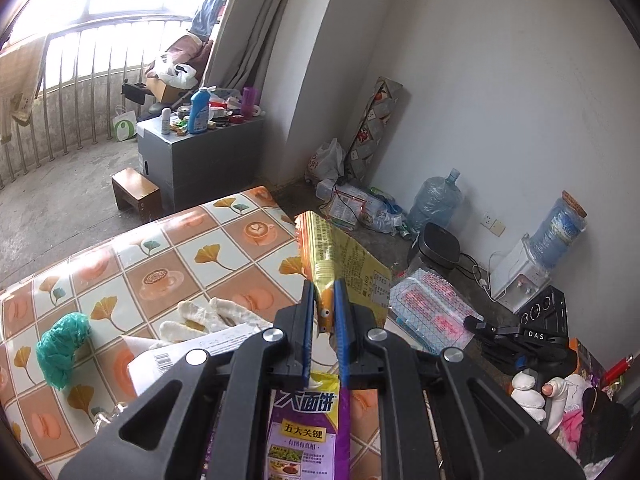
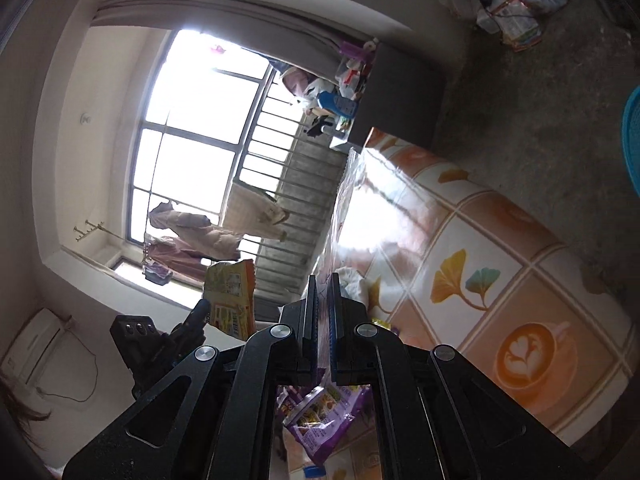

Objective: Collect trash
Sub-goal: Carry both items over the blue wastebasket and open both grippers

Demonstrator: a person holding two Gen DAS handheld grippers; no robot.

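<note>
Left hand-held gripper (image 1: 324, 300) was squeezed tight on a yellow and purple crinkly snack bag (image 1: 340, 256), and I held it up over the edge of the surface with the tiled leaf-and-coffee-cup cloth (image 1: 168, 248). Right hand-held gripper (image 2: 322, 300) was pinched almost shut on a thin clear shiny plastic wrapper (image 2: 340, 208) that stood up from its tips. On the surface lay a crumpled green plastic wad (image 1: 60, 348) and some white crumpled tissues (image 1: 208, 316). Far right, I saw a blue basket's rim (image 2: 632, 140).
</note>
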